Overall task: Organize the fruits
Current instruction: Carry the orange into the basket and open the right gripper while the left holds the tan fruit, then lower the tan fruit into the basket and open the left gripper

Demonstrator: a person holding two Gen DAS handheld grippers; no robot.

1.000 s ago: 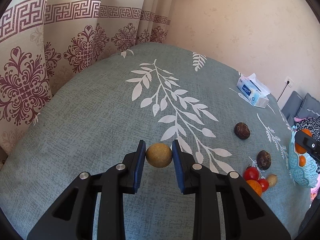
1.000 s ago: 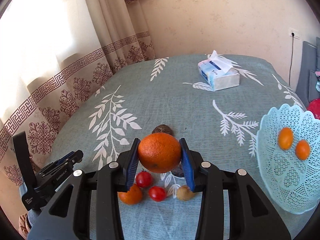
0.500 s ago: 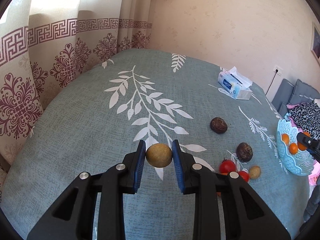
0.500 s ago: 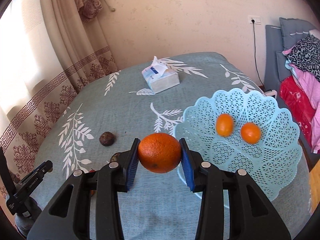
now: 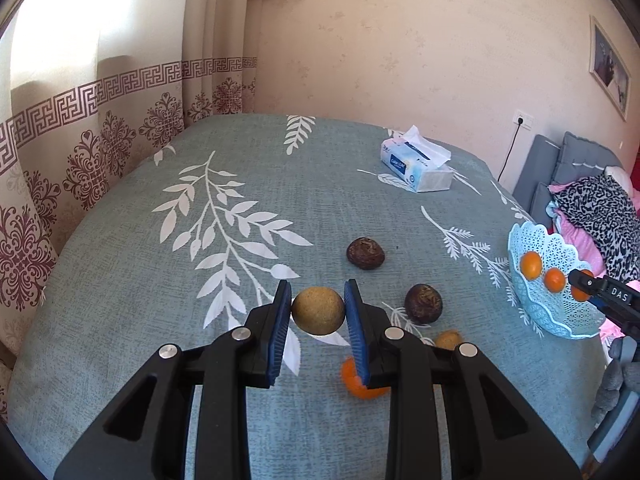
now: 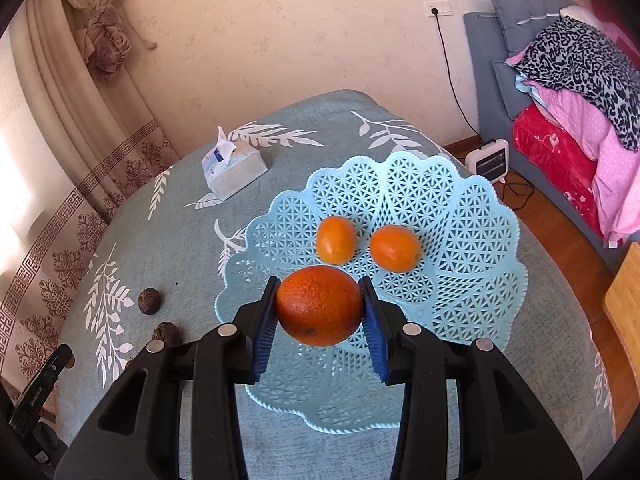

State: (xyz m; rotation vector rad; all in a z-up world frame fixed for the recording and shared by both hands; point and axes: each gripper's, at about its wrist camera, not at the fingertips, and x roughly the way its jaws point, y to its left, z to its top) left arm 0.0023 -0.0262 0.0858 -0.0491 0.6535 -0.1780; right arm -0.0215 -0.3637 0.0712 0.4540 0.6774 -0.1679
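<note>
My left gripper (image 5: 318,312) is shut on a round yellow-brown fruit (image 5: 318,310), held above the teal cloth. Two dark brown fruits (image 5: 365,252) (image 5: 423,303), a small tan fruit (image 5: 448,339) and an orange fruit (image 5: 354,380) lie on the cloth beside it. My right gripper (image 6: 319,307) is shut on a big orange (image 6: 319,305), held over the near part of the light blue lattice basket (image 6: 460,216). Two small oranges (image 6: 335,239) (image 6: 395,248) lie in the basket. The basket also shows in the left wrist view (image 5: 548,312), far right.
A tissue box (image 5: 416,162) stands at the back of the table, also seen in the right wrist view (image 6: 234,168). Curtains hang along the left. A sofa with piled bedding (image 6: 580,92) and a small heater (image 6: 490,160) are to the right.
My right gripper has carried the big orange from above the fruit cluster to over the basket. My left gripper has swung right with its fruit; the basket and loose fruits now sit nearer its view centre.
</note>
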